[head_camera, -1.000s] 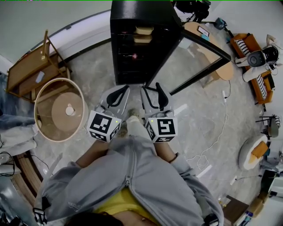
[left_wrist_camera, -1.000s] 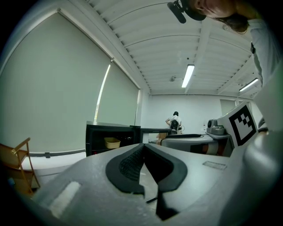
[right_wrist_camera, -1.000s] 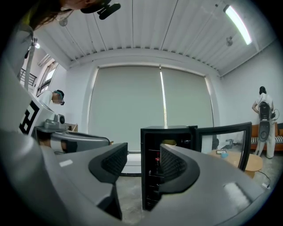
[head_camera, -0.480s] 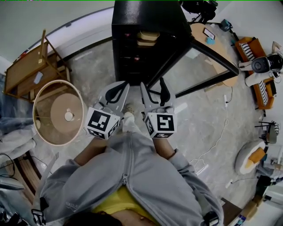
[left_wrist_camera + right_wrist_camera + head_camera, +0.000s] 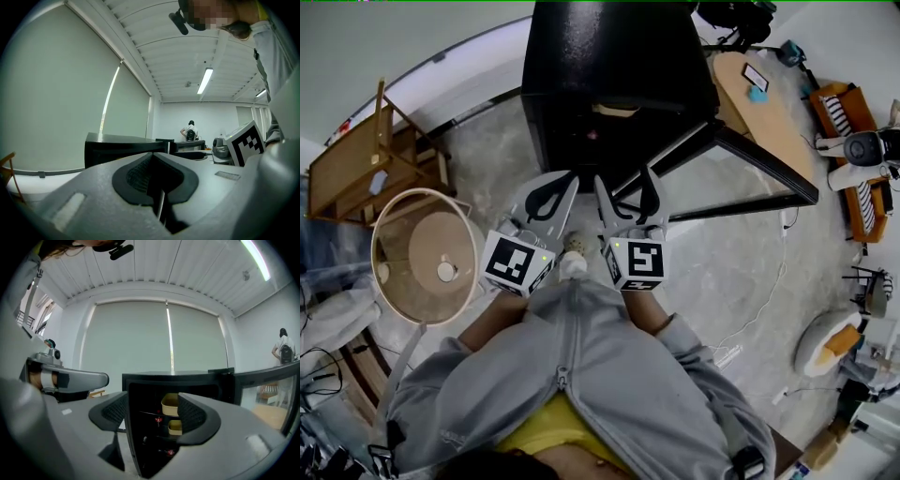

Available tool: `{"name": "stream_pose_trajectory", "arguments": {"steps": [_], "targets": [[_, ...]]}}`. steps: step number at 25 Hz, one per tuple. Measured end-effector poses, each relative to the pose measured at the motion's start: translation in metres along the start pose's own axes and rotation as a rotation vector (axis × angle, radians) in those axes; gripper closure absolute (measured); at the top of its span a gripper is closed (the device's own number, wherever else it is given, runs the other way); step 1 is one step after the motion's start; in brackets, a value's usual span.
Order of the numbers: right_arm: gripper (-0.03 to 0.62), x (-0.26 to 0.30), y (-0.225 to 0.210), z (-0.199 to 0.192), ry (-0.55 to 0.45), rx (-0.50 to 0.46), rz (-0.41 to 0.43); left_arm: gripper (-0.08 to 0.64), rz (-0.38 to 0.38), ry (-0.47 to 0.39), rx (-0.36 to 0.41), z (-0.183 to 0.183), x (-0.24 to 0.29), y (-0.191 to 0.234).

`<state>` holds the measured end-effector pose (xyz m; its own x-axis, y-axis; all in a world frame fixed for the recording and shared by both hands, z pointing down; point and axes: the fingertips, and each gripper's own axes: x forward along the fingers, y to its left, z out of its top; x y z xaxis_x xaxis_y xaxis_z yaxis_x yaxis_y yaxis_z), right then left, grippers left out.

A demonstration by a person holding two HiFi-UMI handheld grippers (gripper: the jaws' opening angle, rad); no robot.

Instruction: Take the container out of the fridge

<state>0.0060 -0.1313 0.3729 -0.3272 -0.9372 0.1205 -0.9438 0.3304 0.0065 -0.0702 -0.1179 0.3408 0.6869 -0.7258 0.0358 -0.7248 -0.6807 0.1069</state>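
A black fridge (image 5: 609,66) stands ahead with its glass door (image 5: 750,159) swung open to the right. In the right gripper view two tan containers sit on its shelves, one (image 5: 168,405) above the other (image 5: 174,428); the head view shows only the edge of a tan container (image 5: 614,110). My right gripper (image 5: 624,180) is held short of the opening, its jaws (image 5: 152,411) opening with nothing between them. Beside it, my left gripper (image 5: 561,183) is shut and empty (image 5: 152,161), also short of the fridge.
A round wooden table (image 5: 427,244) and a wooden chair (image 5: 366,159) stand to the left. A wooden table (image 5: 764,108) lies behind the door. A white cable (image 5: 759,291) trails over the floor at right. A person (image 5: 190,132) stands far off.
Both grippers have come closer to the fridge, which now sits nearer below my head. The right gripper's jaws have spread wider. The left gripper's jaws stay together.
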Motion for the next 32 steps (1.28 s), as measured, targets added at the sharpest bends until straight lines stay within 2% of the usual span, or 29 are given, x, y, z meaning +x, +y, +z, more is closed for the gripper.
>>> {"name": "stream_pose_trajectory", "arguments": {"steps": [8,15,22,32], "targets": [[0.264,0.060,-0.030,-0.014,0.008,0.004,0.018,0.555,0.018,0.017,0.002,-0.010,0.048,0.037],[0.242,0.087,-0.051,-0.033,0.041,0.015,-0.009,0.555,-0.004,0.035,-0.015,-0.022,0.071,0.044],[0.224,0.107,-0.061,-0.054,0.065,0.033,-0.063,0.555,-0.070,0.035,-0.018,-0.038,0.090,0.051],[0.202,0.132,-0.068,-0.087,0.120,0.051,-0.105,0.555,-0.145,0.102,0.012,-0.062,0.117,0.057]]}}
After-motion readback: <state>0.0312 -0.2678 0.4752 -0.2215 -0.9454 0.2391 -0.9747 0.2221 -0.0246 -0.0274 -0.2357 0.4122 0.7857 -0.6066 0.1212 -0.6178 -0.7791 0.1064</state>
